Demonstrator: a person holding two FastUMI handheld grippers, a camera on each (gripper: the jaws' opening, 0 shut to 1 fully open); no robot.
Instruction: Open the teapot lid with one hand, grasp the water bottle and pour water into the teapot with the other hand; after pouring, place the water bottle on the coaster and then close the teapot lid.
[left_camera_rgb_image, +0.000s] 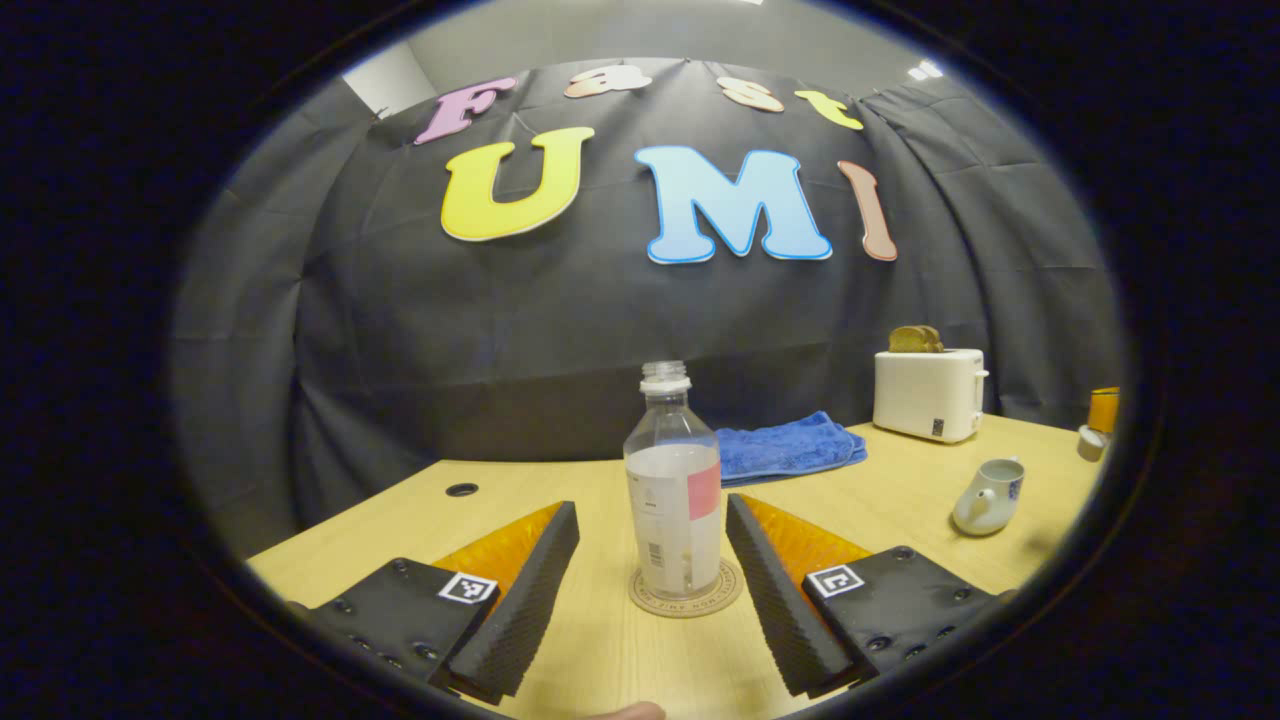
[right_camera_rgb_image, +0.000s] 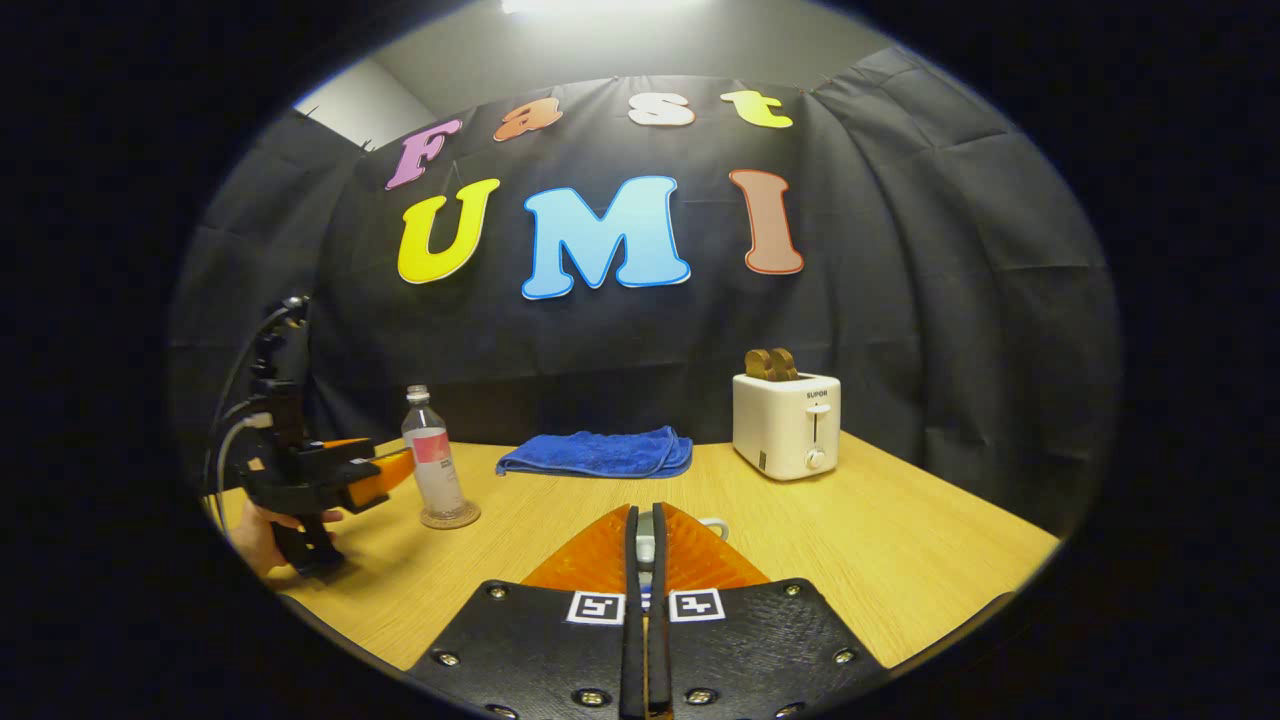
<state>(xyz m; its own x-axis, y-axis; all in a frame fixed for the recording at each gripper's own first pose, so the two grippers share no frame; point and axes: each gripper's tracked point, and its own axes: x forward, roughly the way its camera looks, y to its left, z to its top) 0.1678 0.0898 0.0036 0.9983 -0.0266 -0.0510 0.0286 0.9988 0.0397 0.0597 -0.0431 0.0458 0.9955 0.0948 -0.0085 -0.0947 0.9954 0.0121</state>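
A clear, capless water bottle (left_camera_rgb_image: 672, 490), partly filled, stands upright on a round coaster (left_camera_rgb_image: 688, 597). My left gripper (left_camera_rgb_image: 650, 515) is open, one finger on each side of the bottle, neither touching it. The white teapot (left_camera_rgb_image: 985, 497) sits on the table to the right with its top open. At the far right edge my right gripper (left_camera_rgb_image: 1104, 408) hangs above the table with the lid (left_camera_rgb_image: 1089, 441) under it. In the right gripper view my right gripper (right_camera_rgb_image: 645, 530) is shut on the small white lid (right_camera_rgb_image: 711, 524). The bottle (right_camera_rgb_image: 432, 458), coaster (right_camera_rgb_image: 450, 517) and left gripper (right_camera_rgb_image: 398, 463) are at left.
A white toaster (left_camera_rgb_image: 928, 393) with bread in it stands at the back right, also the toaster (right_camera_rgb_image: 787, 424) in the right gripper view. A folded blue towel (left_camera_rgb_image: 790, 446) lies by the wall. A hand (right_camera_rgb_image: 262, 538) holds the left gripper. A cable hole (left_camera_rgb_image: 461, 489) is in the wooden table (left_camera_rgb_image: 900, 500).
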